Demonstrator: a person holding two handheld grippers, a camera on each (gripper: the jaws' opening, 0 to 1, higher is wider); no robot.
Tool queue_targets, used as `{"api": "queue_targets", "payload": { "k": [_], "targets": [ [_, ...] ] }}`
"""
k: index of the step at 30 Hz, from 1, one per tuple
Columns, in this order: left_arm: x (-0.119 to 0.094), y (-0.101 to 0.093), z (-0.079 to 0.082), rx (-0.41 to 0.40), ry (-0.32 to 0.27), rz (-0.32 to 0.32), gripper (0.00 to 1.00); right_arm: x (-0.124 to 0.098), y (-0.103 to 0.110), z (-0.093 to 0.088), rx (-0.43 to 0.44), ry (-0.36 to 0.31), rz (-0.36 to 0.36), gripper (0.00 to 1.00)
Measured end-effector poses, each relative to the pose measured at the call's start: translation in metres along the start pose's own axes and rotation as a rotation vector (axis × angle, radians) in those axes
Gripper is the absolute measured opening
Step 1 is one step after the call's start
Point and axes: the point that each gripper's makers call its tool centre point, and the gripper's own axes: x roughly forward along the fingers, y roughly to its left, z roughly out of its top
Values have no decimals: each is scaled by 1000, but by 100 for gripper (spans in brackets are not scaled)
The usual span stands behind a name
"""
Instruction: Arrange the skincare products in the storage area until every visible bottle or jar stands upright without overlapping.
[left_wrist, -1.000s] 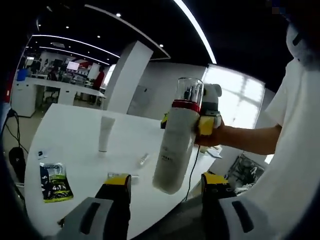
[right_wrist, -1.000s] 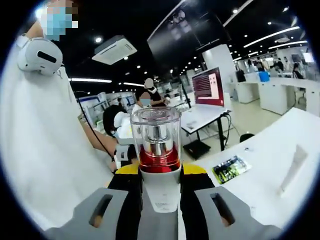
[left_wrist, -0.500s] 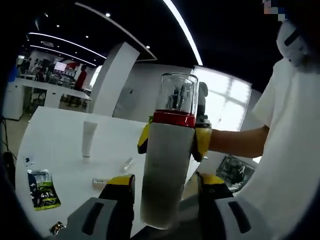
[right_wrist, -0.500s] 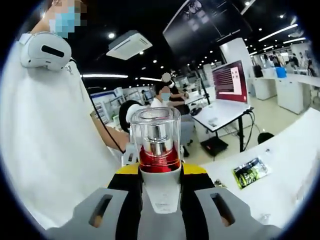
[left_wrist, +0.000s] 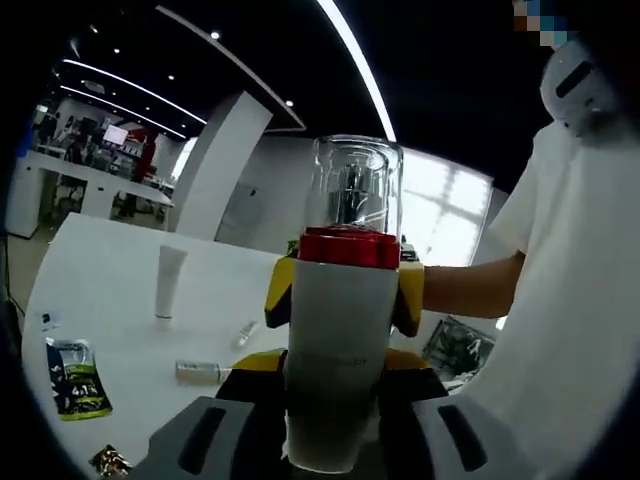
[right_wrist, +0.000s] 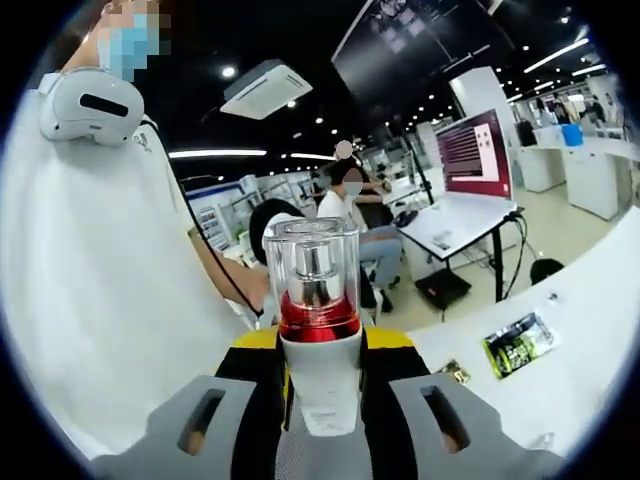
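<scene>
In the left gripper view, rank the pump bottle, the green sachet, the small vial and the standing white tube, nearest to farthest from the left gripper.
1. Pump bottle: between the left gripper jaws.
2. Green sachet: table's near left edge.
3. Small vial: lying mid-table.
4. White tube: upright, far left.

- green sachet (left_wrist: 74, 379) on the white table (left_wrist: 110, 290), left gripper view: large pale figures on its face, blurred, not legible.
- white pump bottle (left_wrist: 340, 350): faint grey print on its body, too small to read.
- red monitor screen (right_wrist: 478, 152), right gripper view: lines of pale text, illegible.
</scene>
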Motion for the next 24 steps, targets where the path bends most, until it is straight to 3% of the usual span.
{"api": "queue_targets", "payload": {
  "k": [3,11,16,20,22,24],
  "targets": [
    [2,8,-1,78,12,56,41,1,0,-2,5,-5,1,25],
    [5,-7,-4,35,18,-35,37,6,7,3,18,-25,25,25],
    [0,-2,-4,15,16,-14,38,1,6,2,-4,-23,0,25],
    [-6,-5,2,-9,-18,-38,34,-7,4,4,20,-51,-12,25],
    [-5,-10,0,13,-1,-63,32,-6,7,3,30,-57,-7,25],
    [-3,-8,-6,54,43,-44,32,-4,8,0,13,-49,-17,26]
  ]
}}
